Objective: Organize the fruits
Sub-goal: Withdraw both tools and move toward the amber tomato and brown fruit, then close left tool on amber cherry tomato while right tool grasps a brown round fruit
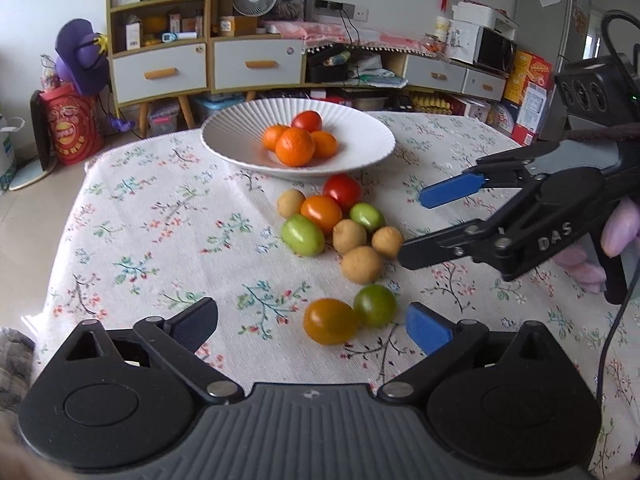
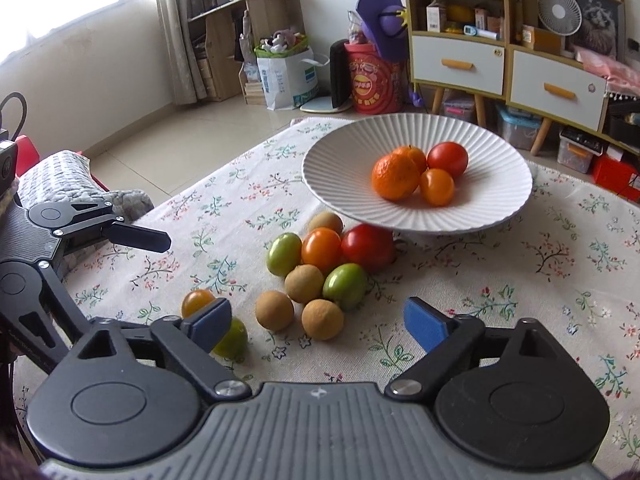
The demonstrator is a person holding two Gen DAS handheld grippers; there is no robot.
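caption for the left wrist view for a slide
Open left tongs near two tomatoes; open right tongs by loose fruit; white plate beyond.

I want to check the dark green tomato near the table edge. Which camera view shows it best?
The left wrist view: the dark green tomato is fully visible beside the amber tomato, between the open left gripper fingers. In the right wrist view, the right gripper's finger pad covers most of it.

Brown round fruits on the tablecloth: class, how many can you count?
4. One at the far end of the cluster, nearest the plate; one in the middle; two at the near edge. Others may be hidden.
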